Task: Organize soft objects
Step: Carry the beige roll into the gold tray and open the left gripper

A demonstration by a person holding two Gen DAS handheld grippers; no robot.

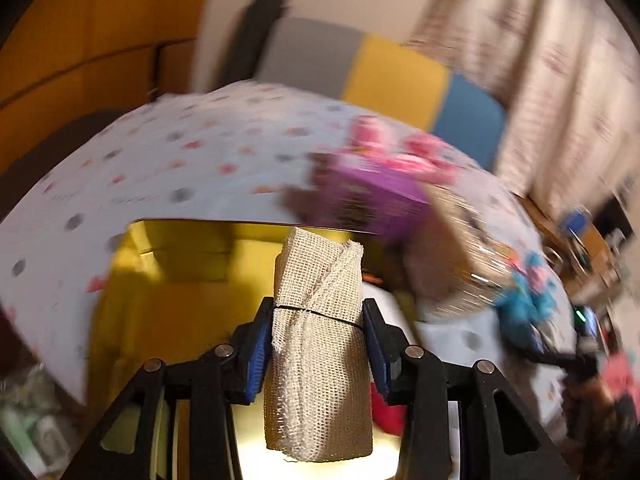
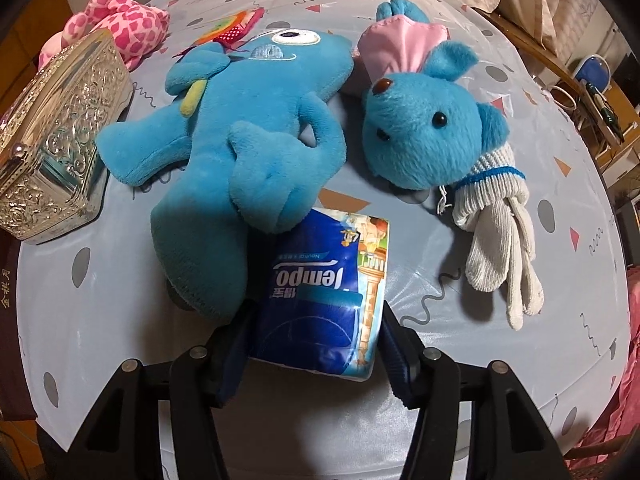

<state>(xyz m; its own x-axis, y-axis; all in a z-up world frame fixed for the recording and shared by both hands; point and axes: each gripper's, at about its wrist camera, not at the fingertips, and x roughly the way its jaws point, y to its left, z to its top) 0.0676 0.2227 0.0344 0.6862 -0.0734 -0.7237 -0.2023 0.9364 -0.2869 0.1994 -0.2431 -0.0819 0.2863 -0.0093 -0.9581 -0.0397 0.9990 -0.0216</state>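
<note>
My left gripper (image 1: 318, 320) is shut on a rolled beige mesh cloth (image 1: 318, 344) tied with a black band, held over a yellow box (image 1: 180, 280) beside the table; this view is motion-blurred. My right gripper (image 2: 316, 320) is shut on a blue Tempo tissue pack (image 2: 324, 292) low over the table. Just beyond it lie a blue plush toy (image 2: 240, 140), a blue bear head (image 2: 428, 128) with a pink cloth, and a white knitted glove (image 2: 496, 240). A pink spotted plush (image 2: 120, 20) lies at the far left.
A silver embossed box (image 2: 56, 140) stands at the table's left edge. The round table has a pale dotted cloth (image 2: 120, 320). A purple box (image 1: 372, 192) and a tan box (image 1: 452, 240) sit blurred near the yellow box. Curtains and cluttered shelves are at the right.
</note>
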